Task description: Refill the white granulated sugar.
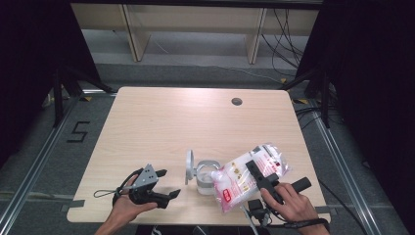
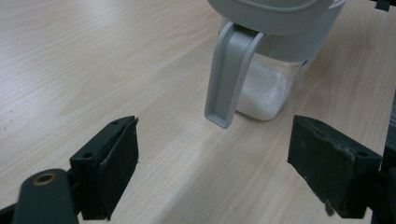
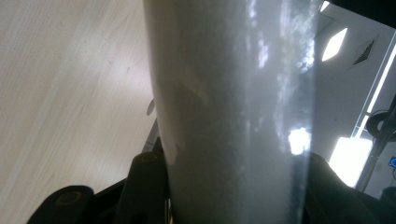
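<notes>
Near the front edge of the table: we list what stands and what is held.
Jar: we see a clear container [image 1: 204,182] with a grey rim and an open grey lid [image 1: 189,166] standing up at its left side; it stands on the table between the two grippers.
Jar contents: we note white powder low in the clear body [image 2: 267,91], with a grey handle [image 2: 227,77] hanging in front of it in the left gripper view.
Bag: we record a clear plastic pouch [image 1: 247,176] with red print, full of white grains, tilted, its lower end just beside the jar's mouth.
Bag surface: we find it glossy and smooth in the right gripper view [image 3: 224,112], reflecting ceiling lights.
Right gripper [image 1: 259,177]: we see its black jaws clamped on the pouch.
Left gripper [image 1: 164,186]: we see its jaws wide apart with nothing between them, pads [image 2: 119,163] black and rough-edged, aimed at the jar.
Table [image 1: 171,122]: we note pale wood grain, rounded corners, a round grommet hole [image 1: 237,101] near the far edge.
Room: we see grey floor, dark curtains at both sides, cables at the right.
</notes>
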Demonstrator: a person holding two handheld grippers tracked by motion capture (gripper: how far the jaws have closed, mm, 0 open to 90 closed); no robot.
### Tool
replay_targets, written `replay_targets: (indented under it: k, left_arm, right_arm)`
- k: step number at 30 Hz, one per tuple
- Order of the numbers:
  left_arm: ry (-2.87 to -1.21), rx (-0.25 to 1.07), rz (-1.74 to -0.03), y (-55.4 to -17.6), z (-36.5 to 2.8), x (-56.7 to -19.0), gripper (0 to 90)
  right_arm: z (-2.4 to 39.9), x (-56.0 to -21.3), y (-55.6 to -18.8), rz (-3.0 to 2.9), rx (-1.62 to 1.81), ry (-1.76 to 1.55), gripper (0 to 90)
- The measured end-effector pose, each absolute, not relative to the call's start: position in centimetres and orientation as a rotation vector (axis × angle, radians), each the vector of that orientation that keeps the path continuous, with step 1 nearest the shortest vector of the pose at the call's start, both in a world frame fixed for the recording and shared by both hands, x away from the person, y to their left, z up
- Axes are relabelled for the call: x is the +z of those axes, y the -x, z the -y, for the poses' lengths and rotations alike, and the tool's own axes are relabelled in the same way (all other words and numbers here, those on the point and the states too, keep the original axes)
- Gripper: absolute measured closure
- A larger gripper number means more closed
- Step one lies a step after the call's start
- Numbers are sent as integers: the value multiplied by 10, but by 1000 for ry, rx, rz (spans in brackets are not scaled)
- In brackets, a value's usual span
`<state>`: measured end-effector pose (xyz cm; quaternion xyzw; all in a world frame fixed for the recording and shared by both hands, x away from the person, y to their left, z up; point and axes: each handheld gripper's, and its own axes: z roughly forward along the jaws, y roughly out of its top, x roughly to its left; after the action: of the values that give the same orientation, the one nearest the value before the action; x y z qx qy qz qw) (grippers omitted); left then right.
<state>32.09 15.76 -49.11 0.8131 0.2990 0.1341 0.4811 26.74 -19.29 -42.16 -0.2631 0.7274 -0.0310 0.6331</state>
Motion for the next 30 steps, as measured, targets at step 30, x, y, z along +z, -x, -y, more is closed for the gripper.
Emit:
replay_targets:
  k: [30]
  left_arm:
    - [-1984, 331, -723, -321, -158, -491, 158]
  right_arm:
    - [202, -415, -264, -1675, -101, 571, 642]
